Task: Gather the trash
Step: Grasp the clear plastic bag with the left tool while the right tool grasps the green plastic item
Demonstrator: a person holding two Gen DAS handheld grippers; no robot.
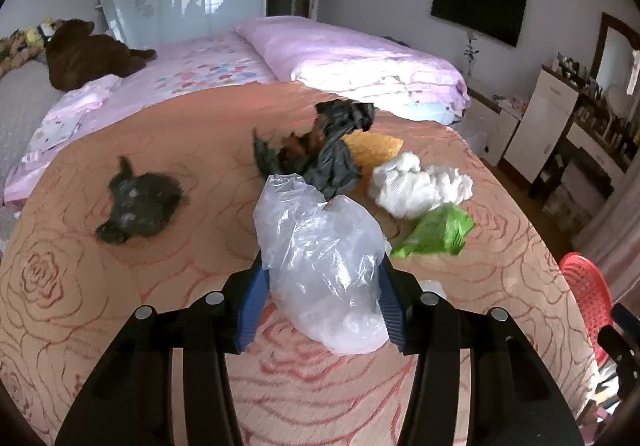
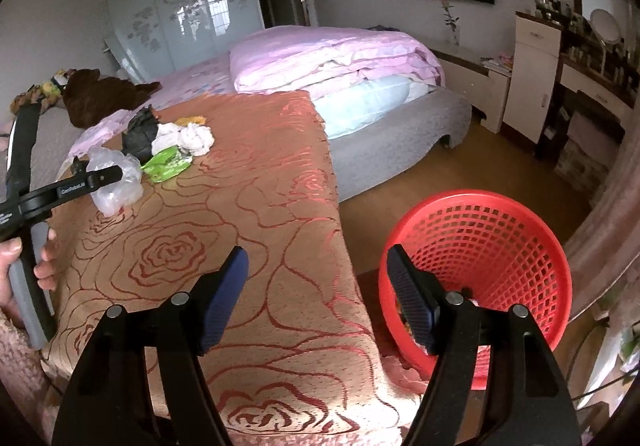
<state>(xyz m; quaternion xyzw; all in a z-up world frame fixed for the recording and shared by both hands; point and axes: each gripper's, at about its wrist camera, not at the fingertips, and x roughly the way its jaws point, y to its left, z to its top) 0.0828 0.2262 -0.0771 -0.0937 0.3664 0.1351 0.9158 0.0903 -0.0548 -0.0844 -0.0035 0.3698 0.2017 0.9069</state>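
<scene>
— What has your left gripper [image 1: 322, 286] got?

— A crumpled clear plastic bag [image 1: 320, 258]. It sits between my two blue pads, and both sides press into it, so I call it gripped. The bag rests on the rose-patterned bedspread [image 1: 120, 286], towards its near edge.

— And the rest of the trash?

— Further in on the bedspread, bunched together: a dark grey bag [image 1: 332, 161], an orange wrapper [image 1: 376, 145] behind it, a white wad of paper [image 1: 416, 181] and a green packet [image 1: 436, 234] nearest the right edge. Another dark scrap [image 1: 140, 201] lies apart, towards the left edge.

— Your right gripper [image 2: 316, 294]?

— Jaws apart, nothing between them. It hangs over the near corner of the bedspread, beside the red mesh basket [image 2: 500, 246] on the wooden floor [image 2: 440, 165]. My left hand [image 2: 28, 266] shows at the bedspread's left edge, around the tool's grey handle.
</scene>
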